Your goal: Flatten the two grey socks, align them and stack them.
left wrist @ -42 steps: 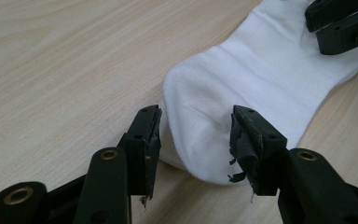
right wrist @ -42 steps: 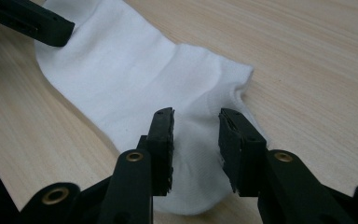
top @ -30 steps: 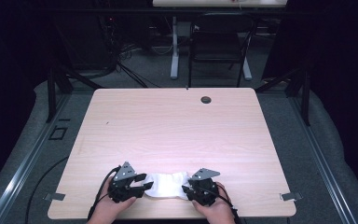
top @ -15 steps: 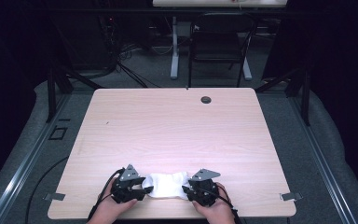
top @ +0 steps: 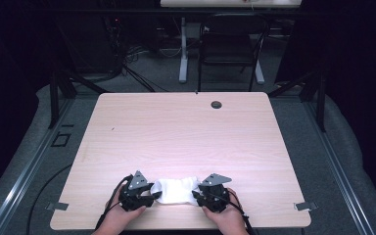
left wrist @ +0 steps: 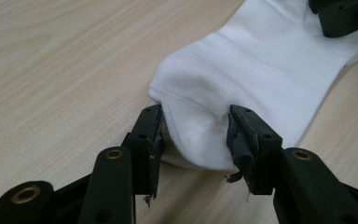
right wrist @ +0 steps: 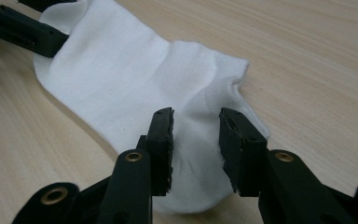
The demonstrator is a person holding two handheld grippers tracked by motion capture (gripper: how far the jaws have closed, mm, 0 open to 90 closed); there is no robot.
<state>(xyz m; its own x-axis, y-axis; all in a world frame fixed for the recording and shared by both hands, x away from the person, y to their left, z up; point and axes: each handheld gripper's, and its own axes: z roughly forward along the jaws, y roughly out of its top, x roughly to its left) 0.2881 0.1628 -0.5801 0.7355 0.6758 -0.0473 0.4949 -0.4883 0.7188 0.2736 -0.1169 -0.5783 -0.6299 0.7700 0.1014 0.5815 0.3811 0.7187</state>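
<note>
A white sock point(top: 176, 190) lies flat near the table's front edge, stretched left to right between my two grippers. My left gripper point(top: 154, 196) is at its left end. In the left gripper view its jaws have just been closing. Their pads point(left wrist: 156, 128) press the bunched end of the sock point(left wrist: 261, 60), which humps up between them at the left gripper point(left wrist: 196, 126). My right gripper point(top: 196, 196) is at the other end. In its own view the right gripper point(right wrist: 196, 126) stands open, tips down on the sock point(right wrist: 121, 60), and flat fabric shows in the gap.
The wooden table point(top: 186, 132) has a small dark grommet point(top: 216, 104) near its far edge. A chair point(top: 230, 44) and desk legs stand behind it on the dark floor. A person's hands hold both grippers at the front edge.
The left gripper has shifted very slightly at the sock's end. The right gripper and the sock lie as before.
</note>
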